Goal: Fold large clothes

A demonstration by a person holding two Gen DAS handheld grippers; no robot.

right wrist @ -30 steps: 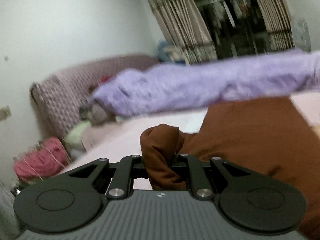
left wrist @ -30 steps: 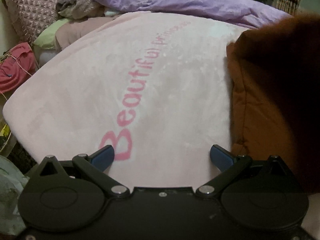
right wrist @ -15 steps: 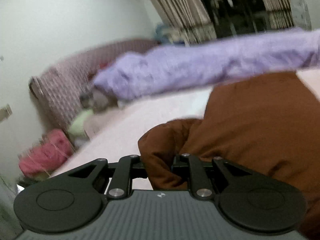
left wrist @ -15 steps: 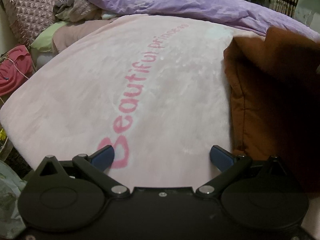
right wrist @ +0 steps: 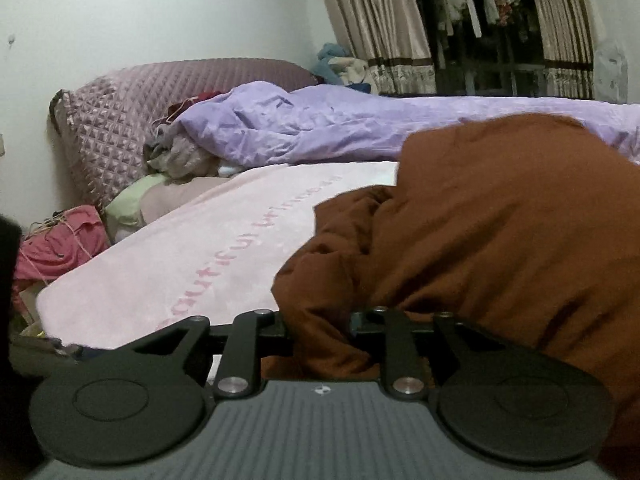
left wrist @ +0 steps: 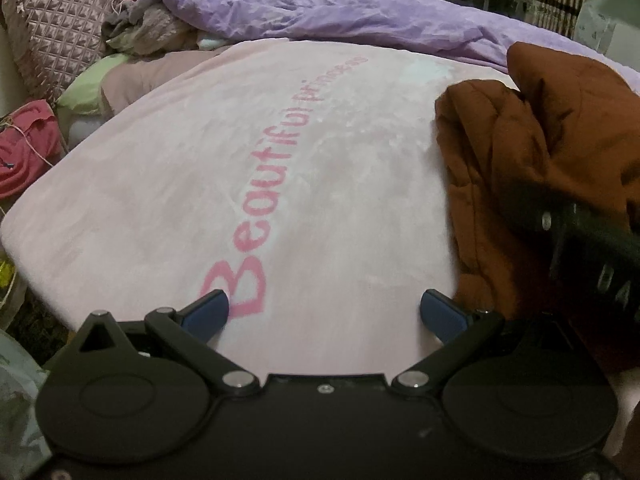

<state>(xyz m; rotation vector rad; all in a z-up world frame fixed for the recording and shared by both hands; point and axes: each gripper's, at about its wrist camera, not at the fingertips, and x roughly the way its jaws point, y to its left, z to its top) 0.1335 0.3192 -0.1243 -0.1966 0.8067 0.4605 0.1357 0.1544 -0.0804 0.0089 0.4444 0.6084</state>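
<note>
From the left wrist view, the left claw (left wrist: 324, 312) stands open and empty over the near edge of the bed (left wrist: 36, 248), above the pink blanket (left wrist: 240, 152). The brown garment (left wrist: 520, 168) lies bunched toward the right side of the bed, so a fold seems just laid. From the right wrist view, the right claw (right wrist: 320, 326) has just been opening, cloth between its jaws; whether it grips I cannot tell. Next, I think, it must draw clear. Wide free blanket lies left; the purple quilt (right wrist: 360, 120) blocks the far edge.

Matt rust-brown cloth garment (right wrist: 500, 232) on fuzzy pink fleece blanket (left wrist: 200, 184)
</note>
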